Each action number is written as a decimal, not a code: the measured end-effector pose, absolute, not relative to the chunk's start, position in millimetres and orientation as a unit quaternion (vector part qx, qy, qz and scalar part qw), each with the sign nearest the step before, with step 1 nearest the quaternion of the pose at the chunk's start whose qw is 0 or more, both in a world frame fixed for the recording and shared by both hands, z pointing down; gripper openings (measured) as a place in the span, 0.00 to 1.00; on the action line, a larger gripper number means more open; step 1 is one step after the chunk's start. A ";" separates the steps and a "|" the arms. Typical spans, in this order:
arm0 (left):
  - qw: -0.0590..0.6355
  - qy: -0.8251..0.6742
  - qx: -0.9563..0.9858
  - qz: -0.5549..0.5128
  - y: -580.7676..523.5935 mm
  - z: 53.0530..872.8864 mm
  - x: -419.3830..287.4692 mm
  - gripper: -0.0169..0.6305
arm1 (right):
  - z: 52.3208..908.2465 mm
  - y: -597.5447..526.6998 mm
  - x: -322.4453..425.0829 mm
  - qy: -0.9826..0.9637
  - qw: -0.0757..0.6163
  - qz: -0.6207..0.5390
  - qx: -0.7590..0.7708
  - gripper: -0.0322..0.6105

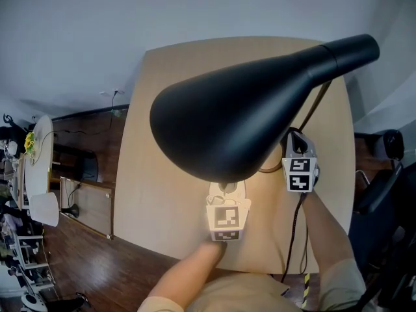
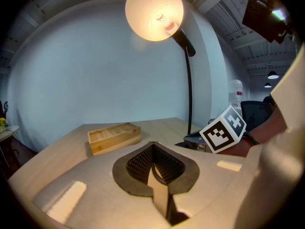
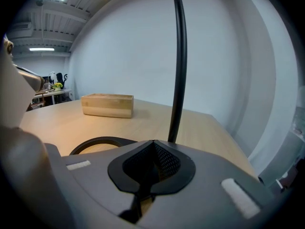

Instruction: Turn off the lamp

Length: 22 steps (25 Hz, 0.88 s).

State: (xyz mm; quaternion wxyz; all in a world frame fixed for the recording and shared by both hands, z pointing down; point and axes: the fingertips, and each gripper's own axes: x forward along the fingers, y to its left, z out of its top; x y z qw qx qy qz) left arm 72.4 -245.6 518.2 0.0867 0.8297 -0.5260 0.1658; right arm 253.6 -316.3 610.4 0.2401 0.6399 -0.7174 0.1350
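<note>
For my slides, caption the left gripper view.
Lit lamp over a wooden table with a shallow wooden box, seen past the shut left gripper.

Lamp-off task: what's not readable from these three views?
- Switch: none seen in any view; head view, shade hides most of lamp base.
- Wooden box: head view, hidden under the shade.
- Lamp base: right gripper view, right gripper covers all but an arc.

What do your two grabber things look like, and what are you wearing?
The left gripper and right gripper are grey, with black, bumpy pads lining their jaws. Each carries a white cube printed with black square markers: left cube, right cube. The person wears a beige top.
</note>
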 end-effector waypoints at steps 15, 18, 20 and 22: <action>0.099 -0.516 0.831 0.185 -250.7 530.5 86.2 0.03 | 631.0 -321.4 253.1 -0.720 0.256 0.147 0.629 0.05; 0.100 -0.515 0.832 0.183 -250.0 534.8 88.8 0.03 | 632.8 -321.7 252.3 -0.717 0.253 0.149 0.632 0.05; 0.099 -0.513 0.832 0.183 -249.6 533.5 89.5 0.03 | 632.8 -321.8 251.8 -0.715 0.251 0.151 0.635 0.05; 0.097 -0.512 0.834 0.184 -249.3 529.6 89.7 0.03 | 631.8 -321.5 252.6 -0.716 0.250 0.157 0.632 0.05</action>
